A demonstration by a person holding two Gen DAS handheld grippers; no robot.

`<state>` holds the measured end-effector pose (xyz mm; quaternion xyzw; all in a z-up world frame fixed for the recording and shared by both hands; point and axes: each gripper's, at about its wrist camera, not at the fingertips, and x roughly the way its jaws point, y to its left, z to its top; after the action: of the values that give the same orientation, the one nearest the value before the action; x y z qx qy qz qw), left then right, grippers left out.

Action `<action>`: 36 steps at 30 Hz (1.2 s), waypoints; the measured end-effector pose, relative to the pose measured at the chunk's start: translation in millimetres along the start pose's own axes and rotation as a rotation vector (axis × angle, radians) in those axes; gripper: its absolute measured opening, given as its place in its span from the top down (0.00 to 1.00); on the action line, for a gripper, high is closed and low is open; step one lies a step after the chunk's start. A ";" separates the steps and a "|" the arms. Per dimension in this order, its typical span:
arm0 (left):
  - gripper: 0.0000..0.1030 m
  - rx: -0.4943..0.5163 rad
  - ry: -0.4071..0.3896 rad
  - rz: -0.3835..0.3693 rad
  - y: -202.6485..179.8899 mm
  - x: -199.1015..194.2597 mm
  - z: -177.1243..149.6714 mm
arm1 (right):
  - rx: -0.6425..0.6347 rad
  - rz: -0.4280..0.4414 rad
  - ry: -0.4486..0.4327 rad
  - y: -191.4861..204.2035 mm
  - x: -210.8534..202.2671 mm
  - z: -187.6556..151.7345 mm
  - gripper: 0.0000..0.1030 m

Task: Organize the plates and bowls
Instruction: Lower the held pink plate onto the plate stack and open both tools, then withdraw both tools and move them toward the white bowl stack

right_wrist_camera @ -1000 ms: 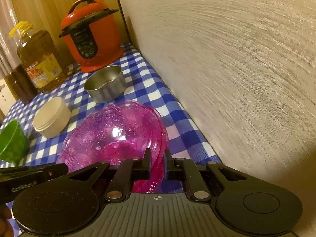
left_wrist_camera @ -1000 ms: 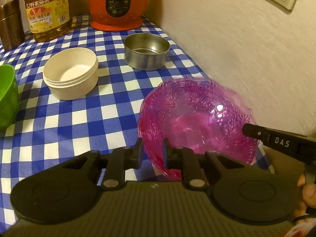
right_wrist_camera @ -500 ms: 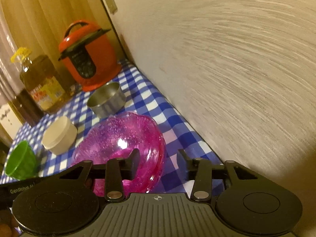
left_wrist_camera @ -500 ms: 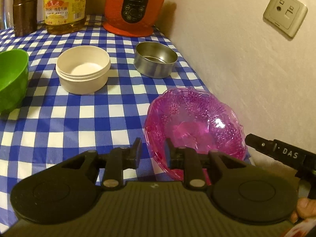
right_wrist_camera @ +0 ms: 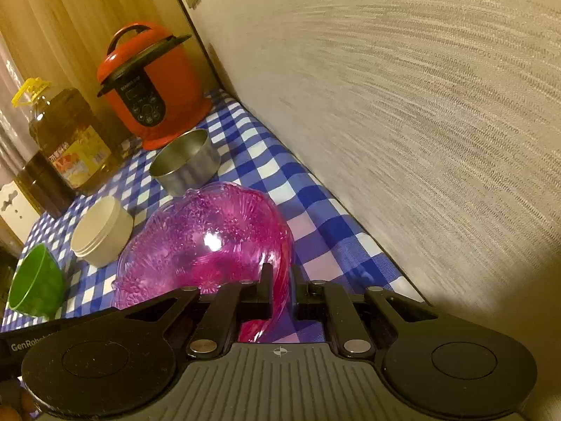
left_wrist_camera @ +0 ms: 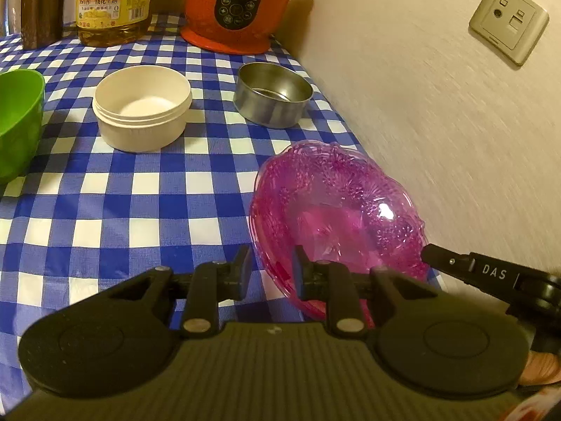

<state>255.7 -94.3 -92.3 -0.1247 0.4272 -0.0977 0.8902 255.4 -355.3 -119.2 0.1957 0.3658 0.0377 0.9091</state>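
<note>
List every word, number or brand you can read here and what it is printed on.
"5.7升家庭装": oil bottle label; smaller print blurred.
"BEAR…", partly legible: orange pressure cooker; button labels too small.
"DAS": right gripper, seen from the left wrist.
"GenRob…", cut off: left gripper, seen from the right wrist.

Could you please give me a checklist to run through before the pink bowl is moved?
1. Right gripper on the pink bowl: its jaws have just been closing, with the rim between them, now shut: ok.
2. Left gripper grip: the rim is between its fingers, but pad contact is unclear: cannot tell.
3. Pink bowl empty: ok.
4. White bowl and steel bowl empty: ok.
5. Clearance from the wall: the bowl is close beside it: not ok.
</note>
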 end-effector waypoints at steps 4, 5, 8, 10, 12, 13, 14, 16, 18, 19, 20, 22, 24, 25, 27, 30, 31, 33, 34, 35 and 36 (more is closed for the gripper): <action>0.80 -0.006 -0.006 0.000 0.8 -4.9 -1.3 | 0.003 -0.001 -0.013 1.0 -6.5 -1.8 0.91; 0.80 -0.008 -0.009 0.000 1.1 -6.7 -1.9 | 0.001 -0.003 -0.017 2.0 -9.3 -2.5 0.91; 0.80 -0.023 -0.015 -0.001 2.8 -13.9 -5.1 | -0.010 -0.003 -0.026 7.7 -19.2 -5.1 0.90; 0.80 -0.031 -0.019 -0.001 4.1 -20.2 -7.9 | -0.025 -0.006 -0.026 13.4 -26.2 -7.6 0.84; 0.80 -0.039 -0.023 -0.003 5.3 -27.5 -11.6 | -0.036 -0.007 -0.024 19.3 -33.3 -11.2 0.54; 0.80 -0.044 -0.025 -0.002 6.0 -31.5 -13.8 | -0.040 -0.005 -0.020 22.4 -37.1 -13.7 0.49; 0.79 -0.048 -0.026 0.000 6.8 -36.1 -16.1 | -0.043 -0.001 -0.018 25.1 -40.9 -16.3 0.46; 0.79 -0.052 -0.030 0.001 7.7 -45.4 -20.9 | -0.059 0.006 -0.011 31.6 -47.7 -22.3 0.46; 0.78 -0.060 -0.035 0.005 10.5 -55.8 -25.9 | -0.081 0.007 0.005 39.1 -53.3 -29.3 0.46; 0.77 -0.063 -0.038 0.008 12.0 -61.4 -28.5 | -0.085 0.010 0.011 41.6 -55.6 -32.8 0.46; 0.76 -0.067 -0.041 0.015 14.2 -67.8 -31.5 | -0.088 0.015 0.017 44.3 -59.0 -36.9 0.46; 0.73 -0.071 -0.044 0.028 18.8 -79.1 -37.2 | -0.097 0.019 0.027 49.8 -64.9 -43.5 0.46; 0.71 -0.078 -0.045 0.045 24.7 -89.7 -42.1 | -0.110 0.022 0.040 55.8 -70.8 -49.6 0.45; 0.69 -0.085 -0.046 0.056 28.2 -95.8 -44.6 | -0.118 0.023 0.047 58.6 -73.2 -51.9 0.45; 0.64 -0.091 -0.046 0.079 33.1 -105.2 -48.6 | -0.128 0.032 0.053 64.7 -78.8 -56.6 0.45; 0.57 -0.096 -0.053 0.115 40.1 -120.7 -54.1 | -0.142 0.049 0.062 74.7 -86.9 -63.2 0.45; 0.51 -0.102 -0.063 0.133 42.4 -127.7 -56.2 | -0.146 0.054 0.064 77.5 -88.6 -64.9 0.45; 0.44 -0.093 -0.083 0.154 44.4 -139.0 -59.6 | -0.164 0.068 0.072 86.2 -92.5 -70.2 0.45; 0.41 -0.091 -0.089 0.160 45.6 -143.9 -61.4 | -0.174 0.072 0.075 89.6 -93.6 -72.1 0.45; 0.39 -0.094 -0.094 0.166 46.8 -147.5 -62.3 | -0.184 0.077 0.078 93.6 -95.1 -74.6 0.45; 0.38 -0.098 -0.098 0.169 48.6 -150.9 -63.9 | -0.194 0.083 0.080 97.5 -96.5 -76.7 0.45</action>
<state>115.9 -14.7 -34.6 -0.1361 0.3966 0.0049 0.9079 140.1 -260.8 -69.4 0.1202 0.3881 0.1183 0.9061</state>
